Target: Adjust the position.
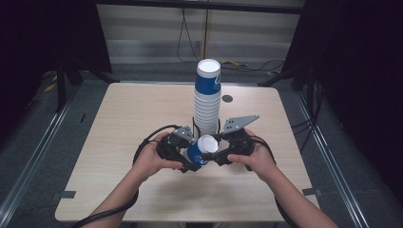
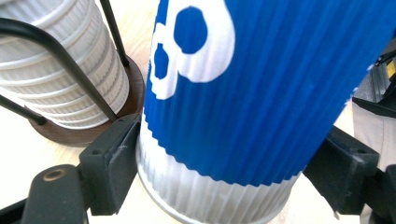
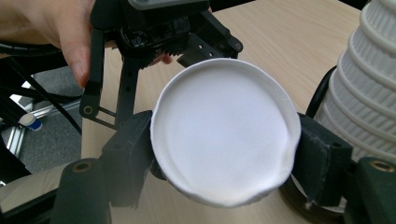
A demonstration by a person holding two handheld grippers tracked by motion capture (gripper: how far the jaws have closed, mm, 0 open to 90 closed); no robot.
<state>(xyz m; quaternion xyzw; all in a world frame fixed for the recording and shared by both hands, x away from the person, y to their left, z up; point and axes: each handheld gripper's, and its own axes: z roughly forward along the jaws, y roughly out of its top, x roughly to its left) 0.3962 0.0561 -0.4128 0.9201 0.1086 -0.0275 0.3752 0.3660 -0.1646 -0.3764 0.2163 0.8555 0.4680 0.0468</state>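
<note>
Cup (image 1: 203, 151): blue and white ribbed paper cup, held tilted above the counter (image 1: 119, 118) between both grippers, just in front of the stack of cups (image 1: 207, 97), nearer the counter's front edge than its back edge.
Left gripper (image 1: 190, 164): jaws around the cup's lower body near the base, pads (image 2: 114, 161) touching the wall on both sides; gripping the cup.
Right gripper (image 1: 219, 156): closed on the rim (image 3: 224, 135), which looks squeezed a little out of round.
Weight: probably very light, empty inside.
Stiffness: thin, soft wall; easily crushed at the open rim, stiffer near the base.
Surface: ribbed sleeve, likely not slippery.
Best hold: low on the body, with gentle pressure.
Holder (image 2: 79, 133): dark round base with wire rods around the stack.
</note>
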